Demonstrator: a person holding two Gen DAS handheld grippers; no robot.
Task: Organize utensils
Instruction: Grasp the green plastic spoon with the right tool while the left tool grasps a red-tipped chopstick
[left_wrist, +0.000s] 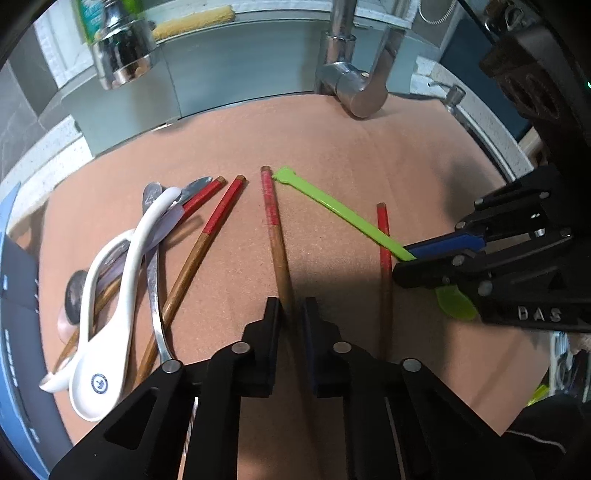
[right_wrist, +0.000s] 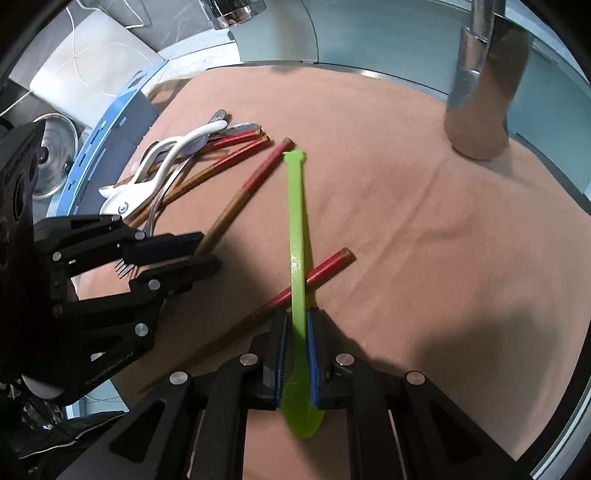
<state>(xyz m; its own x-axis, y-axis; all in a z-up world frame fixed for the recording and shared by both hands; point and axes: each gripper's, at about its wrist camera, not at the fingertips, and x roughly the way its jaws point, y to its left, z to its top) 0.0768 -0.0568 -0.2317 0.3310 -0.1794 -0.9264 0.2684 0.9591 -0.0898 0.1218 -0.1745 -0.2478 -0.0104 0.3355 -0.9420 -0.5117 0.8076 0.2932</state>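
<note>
Already both grippers are clamping down on something. The left gripper (left_wrist: 291, 314) is closing its fingers on a chopstick (left_wrist: 275, 236) that is running straight away from it, wood end between the pads and red end pointing toward the faucet (left_wrist: 354, 88), so its long axis is lying in line with the fingers. The right gripper (right_wrist: 295, 343) is pinching the green spoon (right_wrist: 297, 236) near its bowl; the handle is stretching straight ahead along the fingers as well. That spoon is lying across a second chopstick (right_wrist: 314, 277), which is crossing under it at a slant just beyond the right fingertips. Any lift of the spoon is likely going to disturb that chopstick. Everything is resting on the mat (right_wrist: 443, 240); the remaining spoons and chopsticks are lying heaped near the left gripper's side.
</note>
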